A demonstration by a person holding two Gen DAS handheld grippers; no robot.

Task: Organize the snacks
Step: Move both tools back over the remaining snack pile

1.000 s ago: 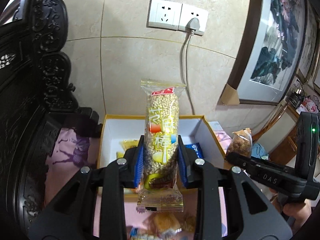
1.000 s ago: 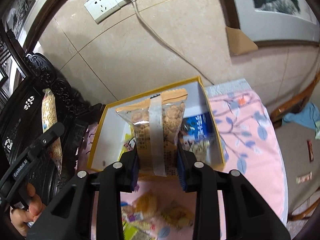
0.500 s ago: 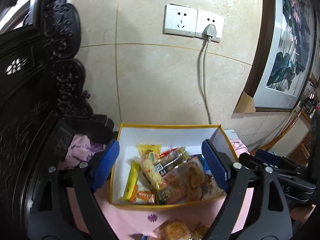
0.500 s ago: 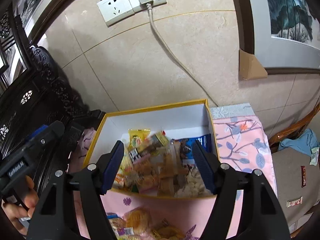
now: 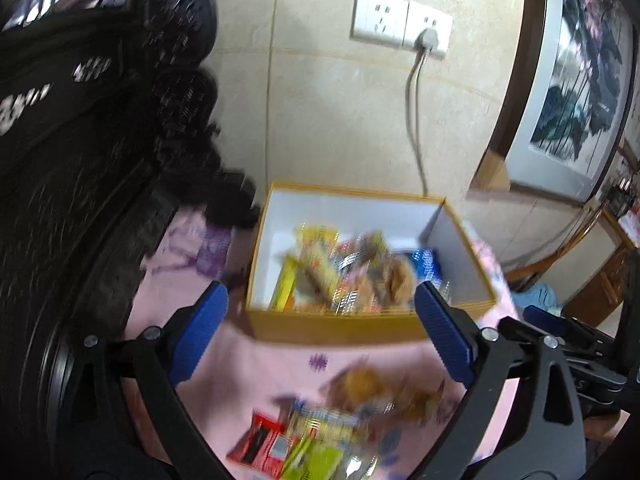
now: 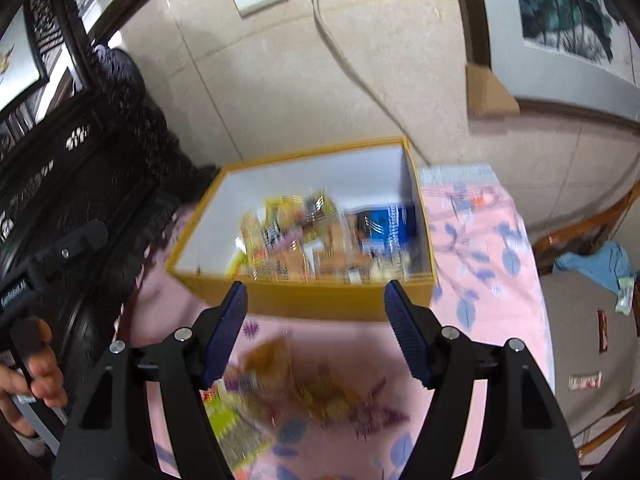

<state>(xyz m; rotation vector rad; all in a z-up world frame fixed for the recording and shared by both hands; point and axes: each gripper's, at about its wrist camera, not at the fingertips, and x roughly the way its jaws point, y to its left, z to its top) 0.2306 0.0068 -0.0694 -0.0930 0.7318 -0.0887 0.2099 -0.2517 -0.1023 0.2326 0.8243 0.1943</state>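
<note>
The left gripper (image 5: 320, 328) has nothing between its blue pads, and its jaws are opening, already spread wide. It points down across the pink cloth (image 5: 280, 356), over the strip between the box (image 5: 340, 332) and the loose snacks (image 5: 320, 432). The box sits toward the cloth's far edge, against the wall, just beyond the fingertips. Its contents are a blurred jumble of wrappers; a yellow bar lies at its left side and a blue pack (image 5: 426, 264) toward its right wall.

The loose snacks lie on the cloth's near part, below and nearer the camera than the pads. So the next pick likely lies back toward the person and downward, not forward. A red packet (image 5: 260, 440) lies leftmost in that pile, a yellow-green one beside it and an orange-brown pack (image 5: 360, 384) further on. Blur hides their long axes.

The right gripper (image 6: 316, 328) is also empty, its jaws held about half apart. It faces the box's (image 6: 320, 304) near wall, and the pile (image 6: 304, 388) lies beneath it too. An orange-brown pack (image 6: 272, 356) sits just under its left pad, so that gripper seems nearer to it. The left seems nearer the red packet.
</note>
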